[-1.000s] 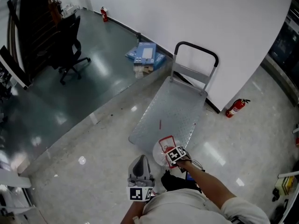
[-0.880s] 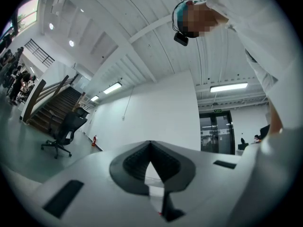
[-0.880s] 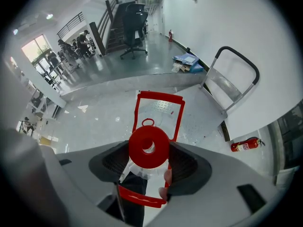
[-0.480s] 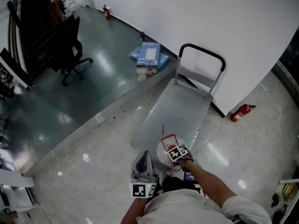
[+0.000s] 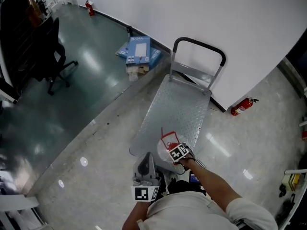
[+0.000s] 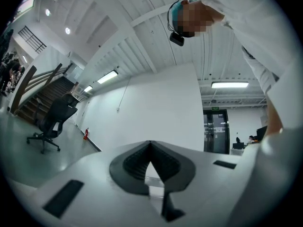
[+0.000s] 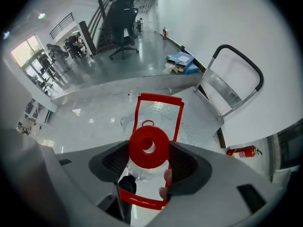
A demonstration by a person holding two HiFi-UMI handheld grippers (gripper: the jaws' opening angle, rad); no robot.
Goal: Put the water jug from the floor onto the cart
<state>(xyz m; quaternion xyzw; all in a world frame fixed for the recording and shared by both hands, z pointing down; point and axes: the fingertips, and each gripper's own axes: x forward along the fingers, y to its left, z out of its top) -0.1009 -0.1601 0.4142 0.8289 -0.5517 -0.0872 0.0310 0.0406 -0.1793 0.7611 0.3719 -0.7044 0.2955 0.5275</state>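
The water jug (image 7: 148, 147) is clear plastic with a round red cap and a red rectangular carrying frame around its neck. The right gripper (image 7: 149, 163) holds it, with a dark ribbed jaw pressed to each side of the neck just under the cap. Seen from the head view, the jug (image 5: 165, 142) is at the near end of the cart (image 5: 178, 107). Whether its base rests on the deck cannot be told.

The cart is a low platform trolley with a silver studded deck and a black-topped push handle (image 5: 199, 46) at the far end, by a white wall. The left gripper (image 6: 151, 167) is off the cart's near end, beside the person. It points up, with its jaws pressed together on nothing.

A red fire extinguisher (image 5: 241, 106) lies on the pale polished floor (image 5: 96, 176) to the cart's right. Blue boxes (image 5: 139, 51) and a black office chair (image 5: 52, 56) are further left.
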